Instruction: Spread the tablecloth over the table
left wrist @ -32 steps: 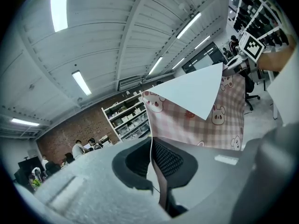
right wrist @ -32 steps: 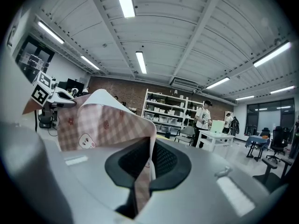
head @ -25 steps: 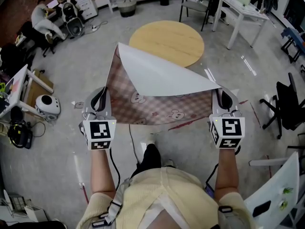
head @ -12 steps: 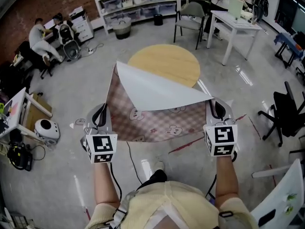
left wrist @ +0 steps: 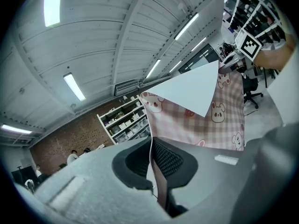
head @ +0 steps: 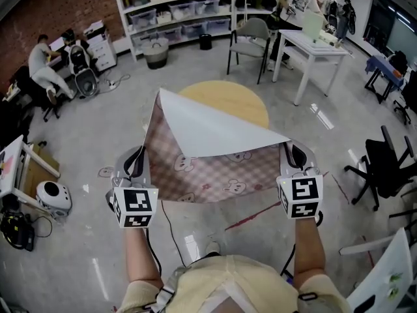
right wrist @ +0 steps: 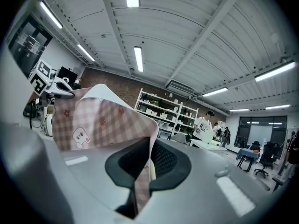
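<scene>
The left hand-held gripper [head: 138,156] and right hand-held gripper [head: 294,155] are each clamping a tablecloth [head: 215,171] corner (white underside folding over), short of the bench [head: 241,103].

The tablecloth [head: 215,175] is a pink-and-brown check printed with small cartoon animals, probably rabbits, and its underside is plain white. It hangs in the air, stretched fairly taut. Its two near corners are clamped in the left gripper [head: 135,163] and the right gripper [head: 295,160]. One far corner has folded back over the pattern as a large white triangle. Beyond it stands the round table [head: 238,100], its pale wooden tabletop bare and its near rim hidden behind the cloth.
</scene>
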